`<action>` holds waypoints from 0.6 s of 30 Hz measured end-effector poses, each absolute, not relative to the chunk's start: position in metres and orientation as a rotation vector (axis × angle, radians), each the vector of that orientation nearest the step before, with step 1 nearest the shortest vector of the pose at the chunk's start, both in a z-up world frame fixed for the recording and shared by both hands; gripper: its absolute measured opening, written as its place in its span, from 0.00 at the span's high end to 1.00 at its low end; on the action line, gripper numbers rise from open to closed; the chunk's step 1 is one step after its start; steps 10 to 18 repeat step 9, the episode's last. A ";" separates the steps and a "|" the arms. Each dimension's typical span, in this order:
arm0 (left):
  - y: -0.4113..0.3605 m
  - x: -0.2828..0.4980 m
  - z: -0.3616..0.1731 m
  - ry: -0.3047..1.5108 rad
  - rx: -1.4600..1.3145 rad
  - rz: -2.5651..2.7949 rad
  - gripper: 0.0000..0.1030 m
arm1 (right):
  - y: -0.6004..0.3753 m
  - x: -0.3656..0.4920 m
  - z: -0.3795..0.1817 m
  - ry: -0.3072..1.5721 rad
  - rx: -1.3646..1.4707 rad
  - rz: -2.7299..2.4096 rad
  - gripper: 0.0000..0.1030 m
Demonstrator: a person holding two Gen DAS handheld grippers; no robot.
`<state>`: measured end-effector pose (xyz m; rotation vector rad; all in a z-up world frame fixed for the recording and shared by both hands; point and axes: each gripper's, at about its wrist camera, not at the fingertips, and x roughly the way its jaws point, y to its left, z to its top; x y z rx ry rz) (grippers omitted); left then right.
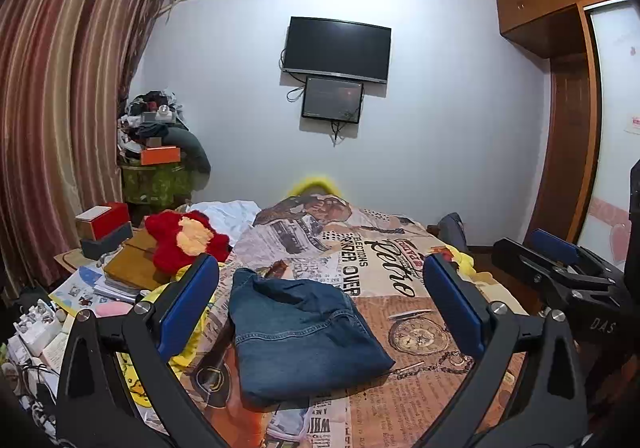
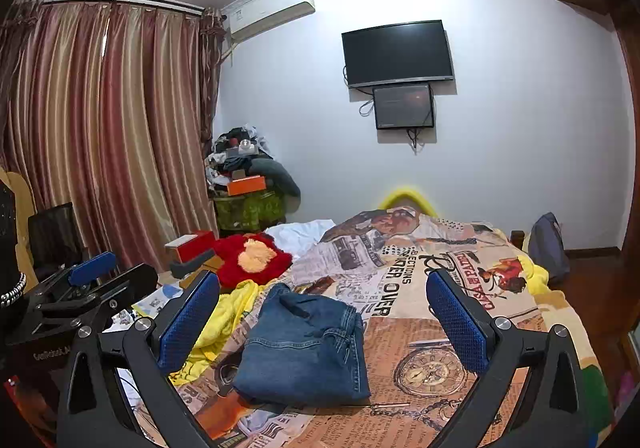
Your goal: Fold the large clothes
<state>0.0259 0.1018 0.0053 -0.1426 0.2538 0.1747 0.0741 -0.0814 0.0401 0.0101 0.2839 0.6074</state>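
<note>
A pair of blue jeans (image 1: pixel 304 332) lies folded into a compact bundle on the printed bedspread (image 1: pixel 400 280). It also shows in the right wrist view (image 2: pixel 306 348). My left gripper (image 1: pixel 320 308) is open and empty, held above the near edge of the bed with the jeans between its blue pads (image 1: pixel 188 304). My right gripper (image 2: pixel 320 316) is open and empty, also held back from the jeans. The right gripper shows at the right edge of the left wrist view (image 1: pixel 560 260); the left gripper shows at the left of the right wrist view (image 2: pixel 88 288).
A red plush toy (image 1: pixel 184 240), yellow cloth (image 2: pixel 224 320) and white cloth (image 1: pixel 228 214) lie on the bed's left side. Boxes, books and clutter (image 1: pixel 104 248) crowd the left. A wardrobe (image 1: pixel 568 128) stands right, a TV (image 1: pixel 336 48) on the far wall.
</note>
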 end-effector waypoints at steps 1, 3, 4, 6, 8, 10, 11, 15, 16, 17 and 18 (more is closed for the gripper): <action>0.102 0.026 0.005 0.255 -0.143 0.174 0.00 | -0.082 0.074 0.041 0.285 0.012 0.606 0.00; 0.101 0.025 0.005 0.256 -0.143 0.175 0.00 | -0.081 0.075 0.042 0.286 0.015 0.602 0.00; 0.101 0.026 0.004 0.258 -0.143 0.174 0.00 | -0.081 0.075 0.041 0.287 0.016 0.602 0.00; 0.101 0.025 0.004 0.260 -0.142 0.173 0.00 | -0.081 0.076 0.042 0.290 0.018 0.600 0.00; 0.101 0.026 0.004 0.264 -0.142 0.173 0.00 | -0.081 0.075 0.040 0.293 0.020 0.601 0.00; 0.102 0.026 0.004 0.266 -0.143 0.176 0.00 | -0.080 0.075 0.040 0.295 0.020 0.600 0.00; 0.102 0.026 0.004 0.266 -0.143 0.176 0.00 | -0.080 0.075 0.040 0.295 0.020 0.600 0.00; 0.102 0.026 0.004 0.266 -0.143 0.176 0.00 | -0.080 0.075 0.040 0.295 0.020 0.600 0.00; 0.102 0.026 0.004 0.266 -0.143 0.176 0.00 | -0.080 0.075 0.040 0.295 0.020 0.600 0.00; 0.102 0.026 0.004 0.266 -0.143 0.176 0.00 | -0.080 0.075 0.040 0.295 0.020 0.600 0.00; 0.102 0.026 0.004 0.266 -0.143 0.176 0.00 | -0.080 0.075 0.040 0.295 0.020 0.600 0.00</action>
